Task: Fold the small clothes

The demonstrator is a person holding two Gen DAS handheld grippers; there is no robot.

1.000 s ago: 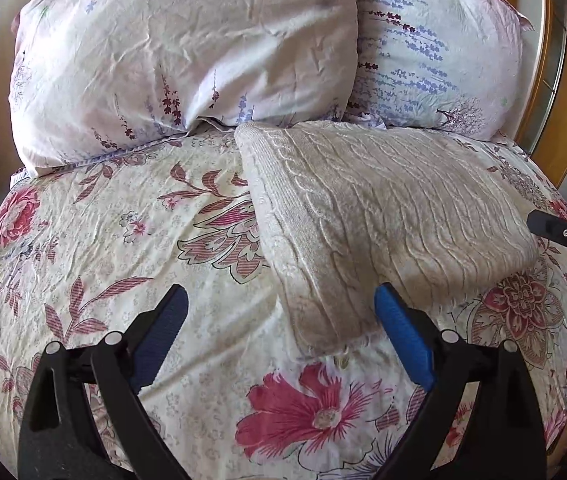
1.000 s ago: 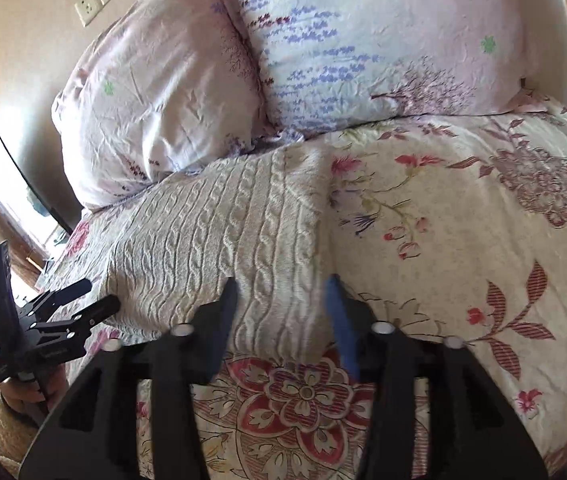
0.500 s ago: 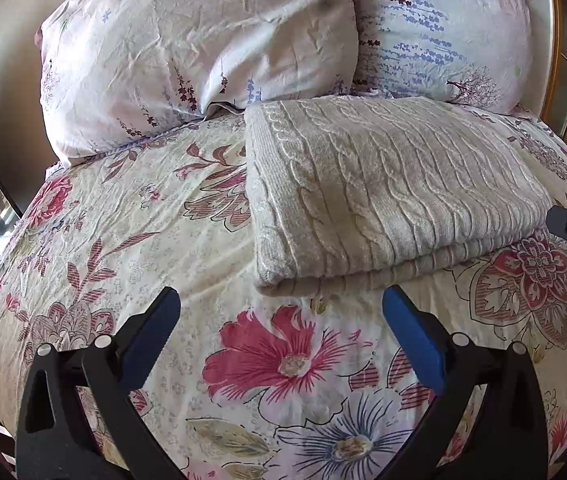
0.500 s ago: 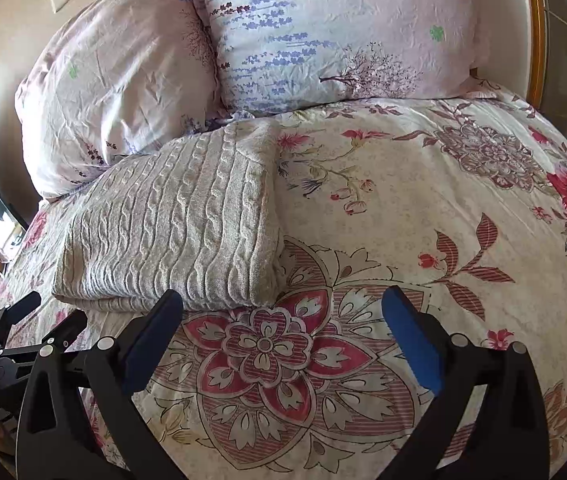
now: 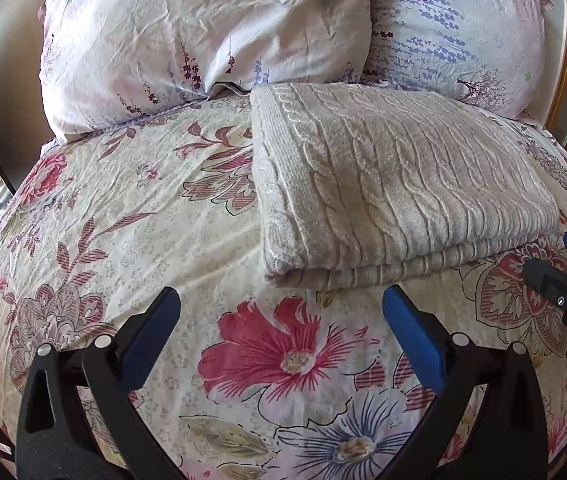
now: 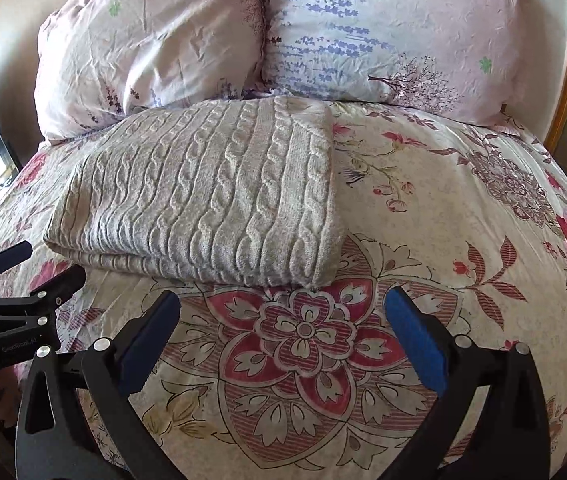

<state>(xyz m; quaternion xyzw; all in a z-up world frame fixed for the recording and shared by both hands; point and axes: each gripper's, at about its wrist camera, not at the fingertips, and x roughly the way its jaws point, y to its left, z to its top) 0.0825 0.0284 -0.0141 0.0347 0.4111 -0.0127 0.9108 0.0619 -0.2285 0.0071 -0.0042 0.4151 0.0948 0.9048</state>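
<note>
Folded knit sweater [image 5: 395,184] on floral bedspread [image 5: 123,216], L tongs [image 5: 281,334] open, empty.

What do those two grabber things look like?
Both look the same. The left gripper and the right gripper each have two curved black arms with round silver bolts. The fingertips wear bright blue pads. There is small pale lettering on the left one's black body, too small to read.

Both wrist views downward, sweater [image 5: 399,184] shared
</note>
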